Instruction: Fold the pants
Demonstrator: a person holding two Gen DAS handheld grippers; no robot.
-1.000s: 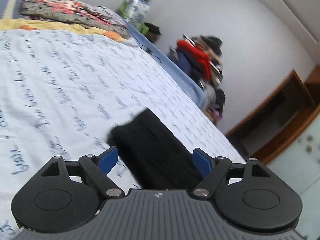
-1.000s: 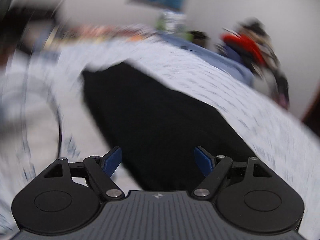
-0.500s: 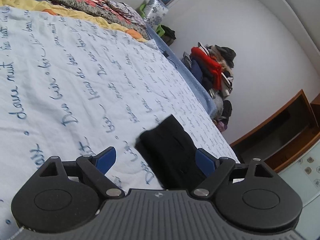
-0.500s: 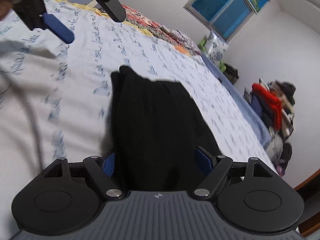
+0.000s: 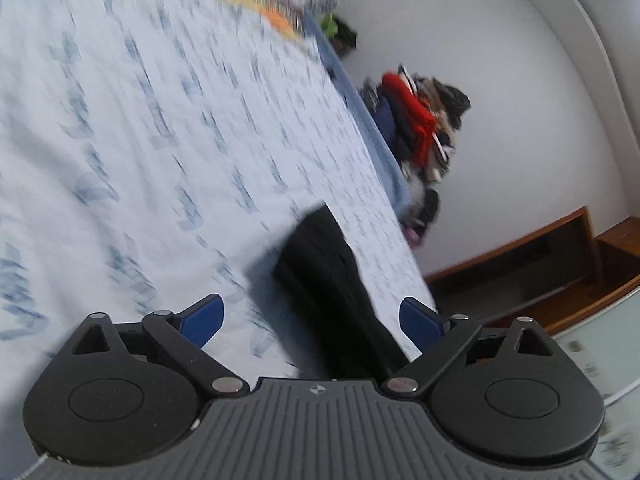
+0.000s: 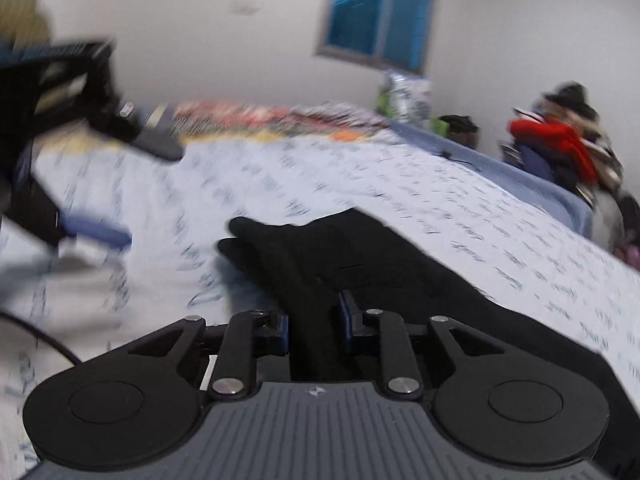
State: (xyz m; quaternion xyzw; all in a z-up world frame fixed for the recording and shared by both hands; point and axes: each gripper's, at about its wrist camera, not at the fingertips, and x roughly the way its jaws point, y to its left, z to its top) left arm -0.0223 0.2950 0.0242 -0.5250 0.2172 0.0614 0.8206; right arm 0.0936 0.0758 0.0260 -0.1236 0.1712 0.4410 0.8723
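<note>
The black pants [image 6: 360, 264] lie folded on the bed [image 6: 460, 208], on a white sheet [image 5: 160, 140] printed with blue script, near the bed's right-hand edge.

Right gripper [image 6: 314, 326]: the jaws are drawn in and pinch a raised ridge of the pants fabric between the blue pads [image 6: 345, 316]. The cloth runs forward from the grip and ends in a rounded corner on the sheet.

Left gripper [image 5: 311, 318]: the jaws are spread wide and hold nothing. In the left wrist view the pants [image 5: 332, 280] appear as a narrow dark strip running between the two blue pads [image 5: 202, 316] and away along the bed edge; whether the pads touch the cloth cannot be determined. In the right wrist view the left gripper [image 6: 64, 184] shows blurred at the far left, above the sheet and apart from the pants.

Both views are motion-blurred.

A pile of clothes [image 6: 560, 140] with a red item stands against the wall beyond the bed. A window [image 6: 380, 12] is set in the far wall.
</note>
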